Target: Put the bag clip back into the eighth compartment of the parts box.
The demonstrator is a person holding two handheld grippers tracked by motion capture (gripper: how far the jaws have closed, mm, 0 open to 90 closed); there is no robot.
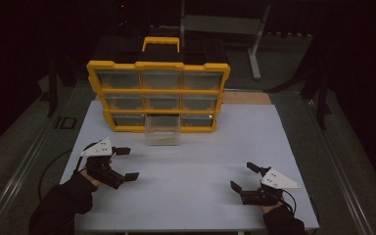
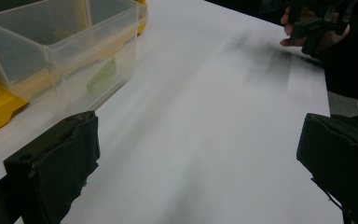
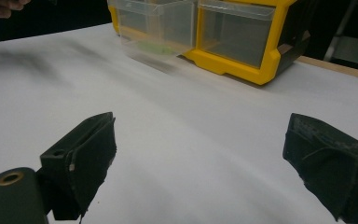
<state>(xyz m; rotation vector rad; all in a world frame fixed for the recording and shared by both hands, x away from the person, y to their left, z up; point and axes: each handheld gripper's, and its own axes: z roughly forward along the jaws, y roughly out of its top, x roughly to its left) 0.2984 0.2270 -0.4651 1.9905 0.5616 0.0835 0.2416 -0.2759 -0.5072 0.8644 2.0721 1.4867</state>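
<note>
A yellow organiser case with clear drawers stands upright at the back of the white table. One clear drawer is pulled out at the bottom middle, with a small green piece inside it. My left gripper hovers open at the front left, jaws wide and nothing between them. My right gripper is open at the front right, also holding nothing. In the right gripper view the pulled-out drawer sits ahead, left of the case's corner.
The room around the table is dark. A metal frame stands behind the case, and a wooden strip shows at the table's back right edge. A hand with the other gripper shows far off in the left gripper view.
</note>
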